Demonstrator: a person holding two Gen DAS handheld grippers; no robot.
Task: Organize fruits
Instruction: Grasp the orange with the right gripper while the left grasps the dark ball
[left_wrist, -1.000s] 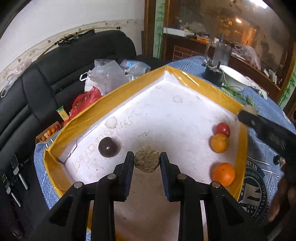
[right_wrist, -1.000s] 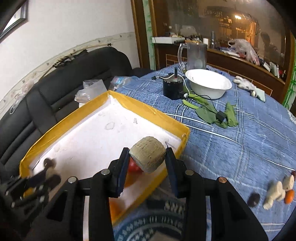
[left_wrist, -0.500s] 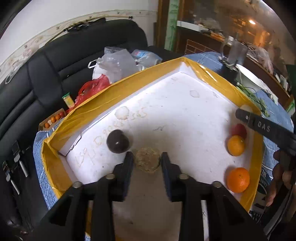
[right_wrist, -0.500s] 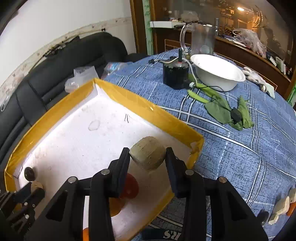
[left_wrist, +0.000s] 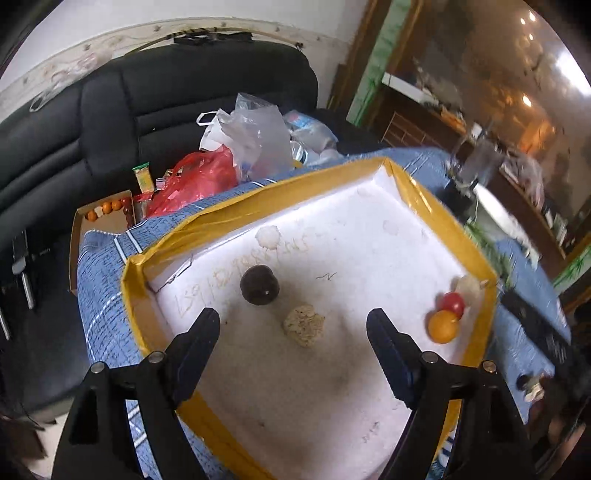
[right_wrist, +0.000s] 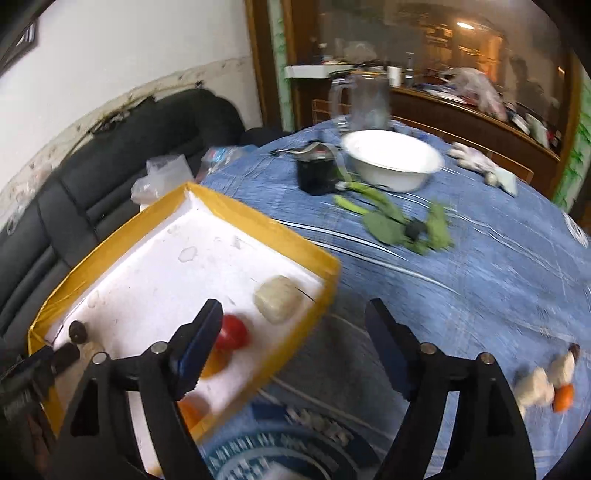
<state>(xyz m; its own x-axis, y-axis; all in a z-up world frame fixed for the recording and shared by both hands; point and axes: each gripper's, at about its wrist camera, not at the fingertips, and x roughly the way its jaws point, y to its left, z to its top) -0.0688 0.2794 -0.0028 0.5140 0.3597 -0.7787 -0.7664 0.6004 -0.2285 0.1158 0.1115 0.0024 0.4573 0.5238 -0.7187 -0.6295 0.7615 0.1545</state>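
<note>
Left wrist view: left tool (left_wrist: 293, 332) spread wide, empty — rough tan fruit (left_wrist: 304, 325) lies free mid-frame in tray (left_wrist: 207, 221). Right tool (right_wrist: 293, 325) likewise wide, empty — pale fruit (right_wrist: 277, 299) by tray's yellow rim. Best lift straight up, avoid nudging fruit.

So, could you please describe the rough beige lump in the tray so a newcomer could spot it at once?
Find the white tray with the yellow taped rim on the blue tablecloth. Near its middle, just right of the dark round fruit, lies the rough beige lump. It alone is crumbly and pale tan; the neighbours are smooth.
</note>
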